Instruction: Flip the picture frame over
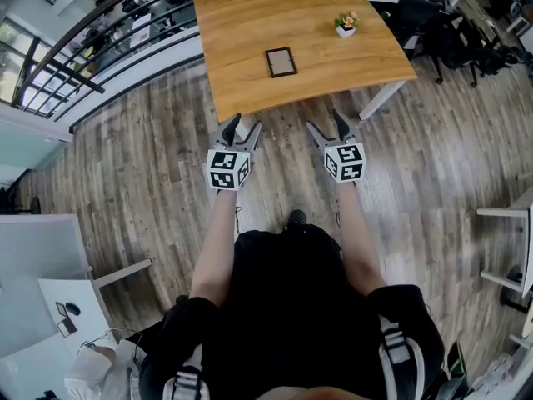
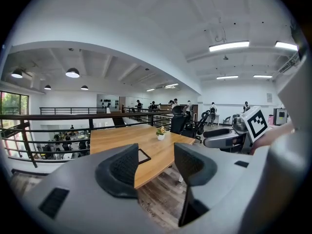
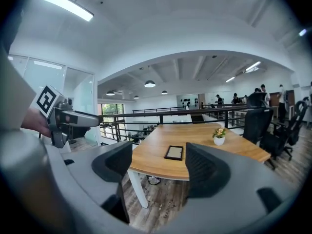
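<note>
A small dark picture frame (image 1: 281, 62) lies flat on the wooden table (image 1: 250, 23), near its front edge. It also shows in the right gripper view as the frame (image 3: 174, 152), and partly behind a pad as the frame (image 2: 144, 155) in the left gripper view. My left gripper (image 1: 241, 128) and right gripper (image 1: 326, 125) hover over the floor just short of the table edge, side by side. Both are open with nothing between their jaws.
A small potted plant (image 1: 346, 25) stands on the table to the right of the frame. A black railing (image 1: 108, 48) runs along the left. Office chairs (image 1: 441, 32) stand at the right. White furniture (image 1: 50, 307) sits at the lower left on the plank floor.
</note>
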A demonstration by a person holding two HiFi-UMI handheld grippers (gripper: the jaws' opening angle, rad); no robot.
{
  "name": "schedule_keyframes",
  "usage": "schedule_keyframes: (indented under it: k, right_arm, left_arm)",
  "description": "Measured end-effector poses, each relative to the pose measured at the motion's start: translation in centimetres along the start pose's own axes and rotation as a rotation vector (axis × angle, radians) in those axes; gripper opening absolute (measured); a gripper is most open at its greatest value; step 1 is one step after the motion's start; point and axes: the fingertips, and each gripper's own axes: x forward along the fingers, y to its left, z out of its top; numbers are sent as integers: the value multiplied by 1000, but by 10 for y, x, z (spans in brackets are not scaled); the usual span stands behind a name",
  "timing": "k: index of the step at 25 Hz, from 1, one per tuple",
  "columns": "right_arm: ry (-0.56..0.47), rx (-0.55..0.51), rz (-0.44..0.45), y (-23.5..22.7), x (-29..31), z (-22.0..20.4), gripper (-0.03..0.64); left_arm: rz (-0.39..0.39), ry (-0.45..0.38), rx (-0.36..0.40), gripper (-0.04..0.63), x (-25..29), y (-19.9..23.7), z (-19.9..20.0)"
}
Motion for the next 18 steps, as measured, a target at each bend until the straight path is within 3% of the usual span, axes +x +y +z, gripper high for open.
schedule_keyframes:
  k: [18]
  right_arm:
    - [4, 7, -34, -46, 4, -2, 327]
  left_arm:
    - [-13, -1, -21, 233, 37, -7, 2]
